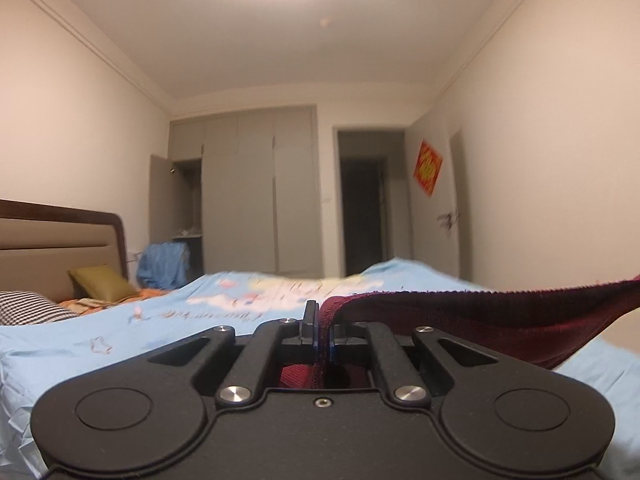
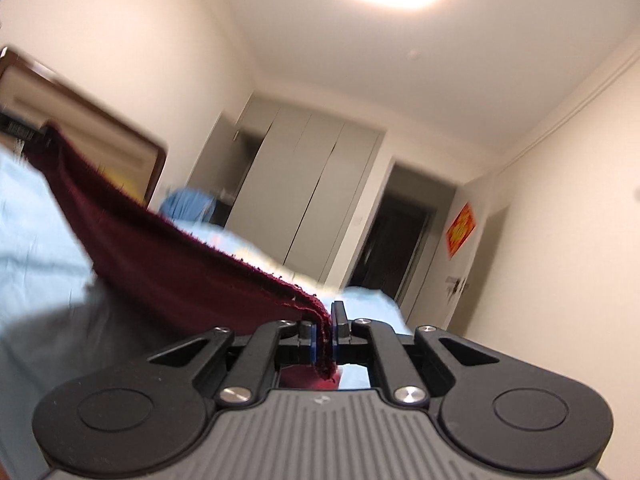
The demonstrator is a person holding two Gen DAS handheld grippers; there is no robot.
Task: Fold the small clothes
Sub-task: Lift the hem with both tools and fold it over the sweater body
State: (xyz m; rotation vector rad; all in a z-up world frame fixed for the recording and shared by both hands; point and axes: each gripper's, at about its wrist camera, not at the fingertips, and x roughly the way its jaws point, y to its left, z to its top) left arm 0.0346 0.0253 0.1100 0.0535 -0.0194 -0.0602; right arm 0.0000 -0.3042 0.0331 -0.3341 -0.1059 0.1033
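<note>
**Maroon knit stretched between two clamped grippers**

Maroon ribbed cloth [image 1: 500,320] hangs in the air above the bed, held at both ends. In the left wrist view, going from the left: a brown-framed padded headboard [image 1: 60,236] stands against the wall, with a checked pillow [image 1: 28,308] and an olive cushion [image 1: 102,282] before it. A blue heap [image 1: 164,264] sits at the foot of the grey wardrobe [image 1: 256,192]. The pale blue printed bedspread [image 1: 180,312] runs across the middle. The left gripper [image 1: 322,334] has its jaws pressed together on one edge of the cloth; the fabric passes down between the pads and shows again below them, then sweeps off to the right edge of the picture, lifted clear of the bedspread. Farther right a dark doorway [image 1: 362,208] opens, and a red and yellow paper square [image 1: 428,168] hangs on the door beside it.

In the right wrist view the picture is tilted and somewhat blurred. The cloth [image 2: 160,256] comes from the far left, where a dark object holds its other end, and slopes down to the right gripper [image 2: 325,334]. Its jaws are closed on the frayed edge, which pokes out below the pads. Bedspread [image 2: 36,216] lies beneath, the wardrobe [image 2: 312,188] behind.
</note>
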